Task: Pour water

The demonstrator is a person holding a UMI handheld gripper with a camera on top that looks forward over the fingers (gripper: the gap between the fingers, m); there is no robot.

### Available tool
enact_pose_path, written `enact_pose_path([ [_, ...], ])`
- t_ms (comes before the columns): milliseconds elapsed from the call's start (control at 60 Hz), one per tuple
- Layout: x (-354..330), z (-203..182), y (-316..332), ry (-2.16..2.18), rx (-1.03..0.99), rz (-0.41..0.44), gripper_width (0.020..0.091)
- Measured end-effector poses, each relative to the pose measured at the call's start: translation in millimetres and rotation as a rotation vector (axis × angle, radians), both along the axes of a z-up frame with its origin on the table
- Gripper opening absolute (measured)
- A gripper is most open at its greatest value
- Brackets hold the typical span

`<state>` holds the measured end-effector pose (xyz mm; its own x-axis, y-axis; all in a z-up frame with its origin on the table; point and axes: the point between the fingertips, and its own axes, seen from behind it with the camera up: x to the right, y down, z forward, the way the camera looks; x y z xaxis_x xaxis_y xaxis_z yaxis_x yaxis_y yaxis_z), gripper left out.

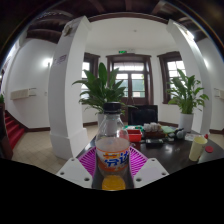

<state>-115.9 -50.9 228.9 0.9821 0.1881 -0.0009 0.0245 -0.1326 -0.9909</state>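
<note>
A clear plastic bottle (112,150) with an orange-and-white label and orange liquid at its bottom stands upright between my fingers. My gripper (112,163) is shut on the bottle, the magenta pads (88,160) pressing its sides at label height. The bottle's cap end reaches up in front of a potted plant. A yellow cup-like container (197,149) stands on the dark table (170,155) to the right, beyond the fingers.
A green potted plant (104,88) rises behind the bottle, another plant (186,95) stands at the right window. A white pillar (68,85) is at left. Red and green items (153,132) lie on the table behind the bottle.
</note>
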Motion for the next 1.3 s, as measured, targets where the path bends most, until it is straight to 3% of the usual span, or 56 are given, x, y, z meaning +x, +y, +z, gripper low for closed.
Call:
enact_pose_path([
  [100, 3, -2, -1, 0.003, 0.018, 0.003, 0.0352],
  [433, 33, -12, 23, 0.151, -0.056, 0.016, 0.0353],
  [850, 181, 18, 55, 1.038, -0.200, -0.234, 0.0365],
  [1117, 246, 87, 52, 1.649, -0.106, -0.286, 0.0365],
  [1300, 259, 92, 44, 1.980, -0.080, -0.309, 0.0369],
])
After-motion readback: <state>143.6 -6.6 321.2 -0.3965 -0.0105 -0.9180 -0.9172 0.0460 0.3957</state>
